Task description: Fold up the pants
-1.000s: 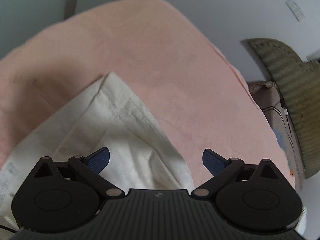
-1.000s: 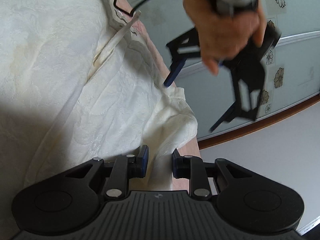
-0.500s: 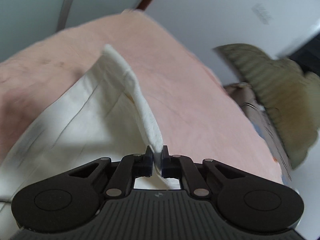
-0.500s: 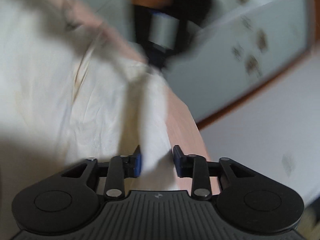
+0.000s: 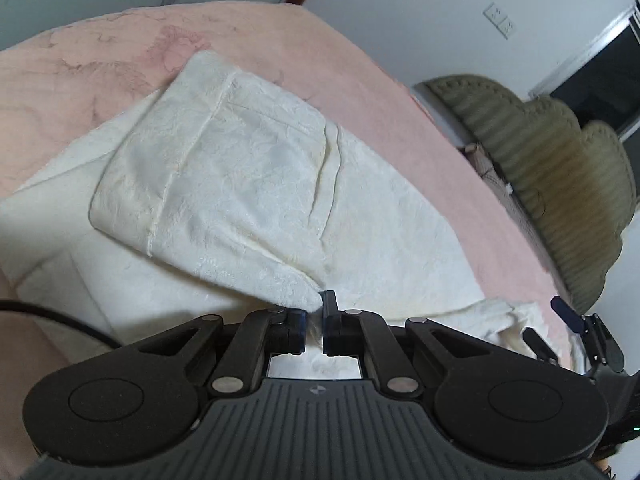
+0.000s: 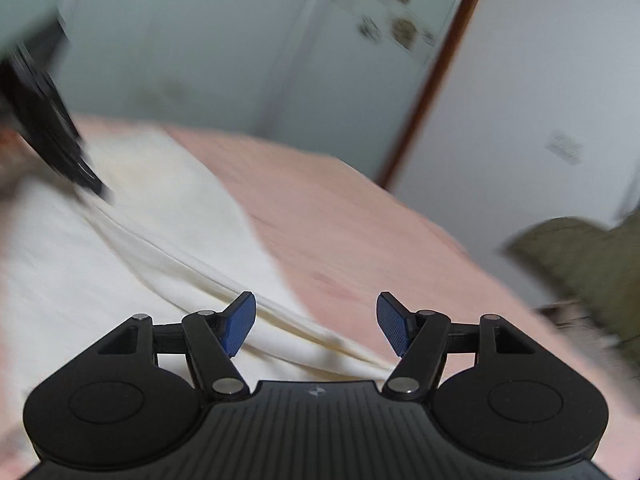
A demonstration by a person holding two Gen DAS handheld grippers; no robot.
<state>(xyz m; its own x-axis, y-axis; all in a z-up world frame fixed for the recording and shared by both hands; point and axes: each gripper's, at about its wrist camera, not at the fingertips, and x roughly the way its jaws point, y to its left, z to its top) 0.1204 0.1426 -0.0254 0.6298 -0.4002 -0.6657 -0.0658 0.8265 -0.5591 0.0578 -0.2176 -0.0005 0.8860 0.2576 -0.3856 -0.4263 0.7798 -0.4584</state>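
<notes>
Cream white pants lie on a pink bed cover, with one part folded back over the rest. My left gripper is shut on a corner of that folded layer. My right gripper is open and empty above the pants; its view is blurred. The right gripper's blue fingertip also shows in the left wrist view at the right edge. The left gripper appears as a dark blur at the left of the right wrist view.
An olive green ribbed cushion stands off the bed's right side. A black cable runs at the lower left. Grey wardrobe doors and a white wall with sockets lie beyond the bed.
My left gripper closed on the pants' edge and carried it over, folding the fabric. My right gripper let go of the cloth, opened wide and swung away.
</notes>
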